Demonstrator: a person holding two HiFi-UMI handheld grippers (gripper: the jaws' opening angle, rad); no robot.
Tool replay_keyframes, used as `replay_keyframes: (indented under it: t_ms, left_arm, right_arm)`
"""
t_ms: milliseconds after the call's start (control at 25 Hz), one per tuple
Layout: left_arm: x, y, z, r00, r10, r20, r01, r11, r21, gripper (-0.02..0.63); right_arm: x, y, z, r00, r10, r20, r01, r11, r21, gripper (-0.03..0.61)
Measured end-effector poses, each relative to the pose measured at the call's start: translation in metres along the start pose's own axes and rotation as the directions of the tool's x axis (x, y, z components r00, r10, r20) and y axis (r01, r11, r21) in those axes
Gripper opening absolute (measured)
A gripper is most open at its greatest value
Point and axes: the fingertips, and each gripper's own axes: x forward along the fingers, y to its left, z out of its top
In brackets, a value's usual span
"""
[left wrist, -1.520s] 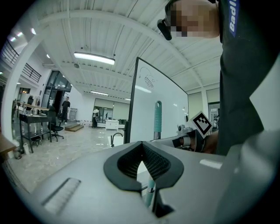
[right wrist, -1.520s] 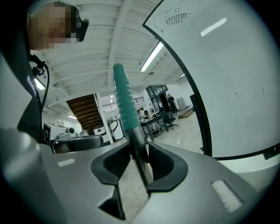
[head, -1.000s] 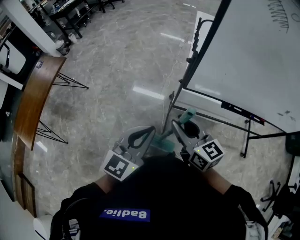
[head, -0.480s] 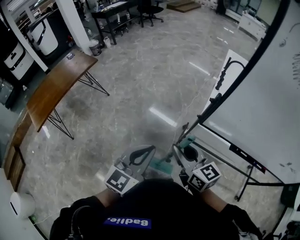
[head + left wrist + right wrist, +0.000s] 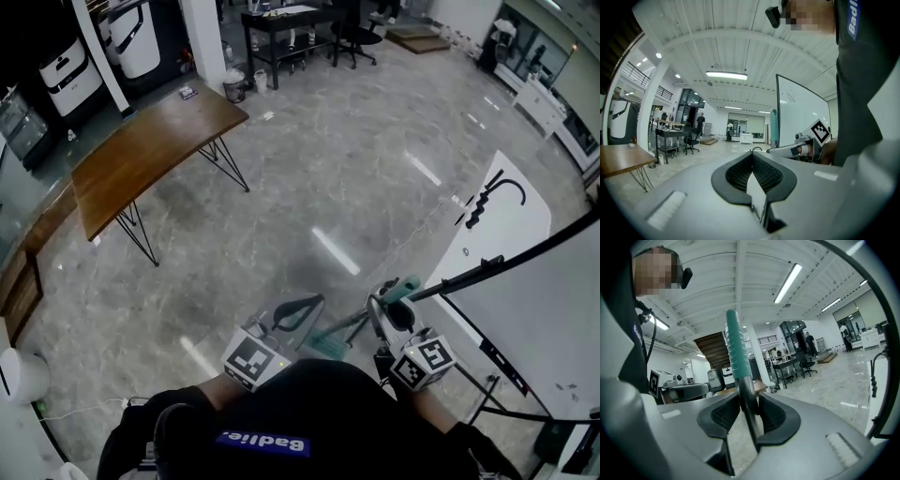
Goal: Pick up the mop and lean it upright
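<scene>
The mop (image 5: 738,362), its handle near upright, is pinched just below its teal grip by the right gripper (image 5: 749,411). The left gripper (image 5: 752,161) is pressed together and empty. This looks like the carrying step; next, the handle needs resting against the whiteboard (image 5: 534,319) alongside.

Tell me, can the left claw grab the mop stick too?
Probably yes. The mop stick is close beside the left claw, held in the right claw, with nothing between them. The left claw is shut, though.
</scene>
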Motion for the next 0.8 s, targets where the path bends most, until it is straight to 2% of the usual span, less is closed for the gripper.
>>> replay_keyframes:
  t_ms: [200, 400, 600, 800]
  left_arm:
    - [-0.030, 0.062, 0.005, 0.999, 0.048, 0.011, -0.048, 0.999, -0.001, 0.020]
    - [-0.035, 0.099, 0.005, 0.995, 0.102, 0.012, -0.102, 0.994, -0.026, 0.020]
    - [-0.013, 0.125, 0.005, 0.988, 0.154, 0.008, -0.154, 0.987, -0.042, 0.020]
    - [0.021, 0.160, 0.009, 0.974, 0.228, -0.008, -0.228, 0.974, 0.010, 0.020]
  right_arm:
    - [0.054, 0.016, 0.013, 1.000, 0.000, 0.014, 0.001, 0.999, -0.043, 0.121]
    - [0.096, 0.016, 0.026, 0.999, 0.031, 0.016, -0.030, 0.998, -0.055, 0.121]
    - [0.140, 0.005, 0.041, 0.993, 0.117, 0.016, -0.116, 0.991, -0.068, 0.120]
    - [0.192, -0.012, 0.054, 0.971, 0.240, -0.004, -0.239, 0.968, -0.070, 0.121]
